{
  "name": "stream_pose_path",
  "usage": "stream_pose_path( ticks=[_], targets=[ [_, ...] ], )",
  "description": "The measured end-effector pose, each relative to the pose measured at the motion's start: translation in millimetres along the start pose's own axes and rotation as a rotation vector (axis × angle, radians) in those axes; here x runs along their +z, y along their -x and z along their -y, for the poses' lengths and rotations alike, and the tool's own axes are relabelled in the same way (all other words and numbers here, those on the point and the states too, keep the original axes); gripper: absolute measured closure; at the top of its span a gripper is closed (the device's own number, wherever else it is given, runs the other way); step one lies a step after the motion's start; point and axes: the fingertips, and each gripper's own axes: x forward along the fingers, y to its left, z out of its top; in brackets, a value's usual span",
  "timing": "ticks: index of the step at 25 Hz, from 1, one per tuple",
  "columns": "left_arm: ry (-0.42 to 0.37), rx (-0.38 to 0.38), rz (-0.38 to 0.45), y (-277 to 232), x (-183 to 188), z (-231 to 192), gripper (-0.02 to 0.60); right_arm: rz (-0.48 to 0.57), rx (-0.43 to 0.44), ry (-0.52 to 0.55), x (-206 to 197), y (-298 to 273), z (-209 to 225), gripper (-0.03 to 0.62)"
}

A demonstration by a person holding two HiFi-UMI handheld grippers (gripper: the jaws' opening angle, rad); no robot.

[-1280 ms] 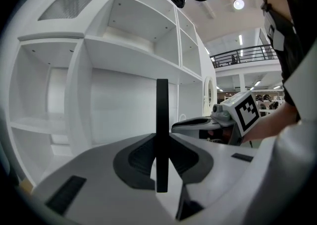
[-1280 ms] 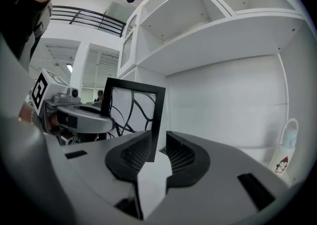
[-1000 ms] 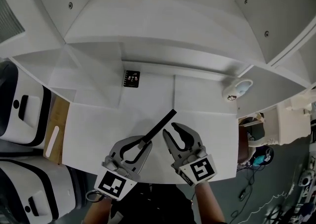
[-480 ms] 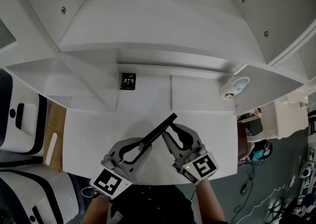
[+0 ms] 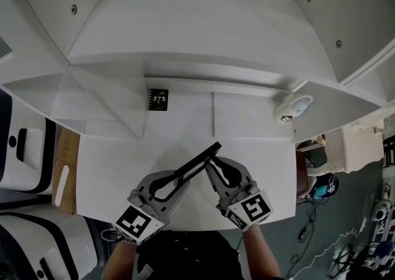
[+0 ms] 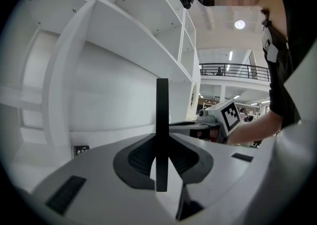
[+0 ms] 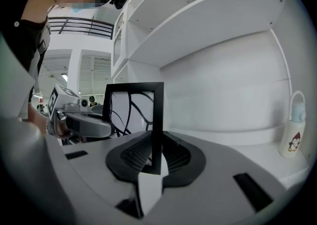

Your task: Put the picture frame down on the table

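Now the left gripper (image 5: pixel 182 181) was clamped tight on the black picture frame (image 5: pixel 199 160), held upright over the white table (image 5: pixel 111 161). The right gripper (image 5: pixel 213 165) had just been closing, and its jaws pinched the frame's other side.

The picture frame (image 5: pixel 197 163) is standing upright, thin and black, and is carrying a white picture with curving black lines. It is spanning the gap between the two grippers, running slantwise from the left gripper (image 5: pixel 178 178) to the right gripper (image 5: pixel 210 160). The left gripper's jaws are clamping one side bar edge-on. The right gripper's jaws have just been closing and are pressing on the opposite side bar. Whether its lower edge is touching the table (image 5: pixel 247 124) is not determinable.
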Motion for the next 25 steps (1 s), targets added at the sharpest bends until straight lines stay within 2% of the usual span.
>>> stream_pose_path(
  ticks=[14,25],
  targets=[
    [0.058,0.171,-0.097,-19.7,-42.3,-46.9,0.514,-0.109,-0.108,-0.127,-45.0,-31.1,17.4,0.528],
    [0.154,0.224,-0.195,-44.2,-83.7,-74.3,0.491,-0.230,-0.214,-0.199,-87.1,-44.4,39.7,0.528]
  ],
)
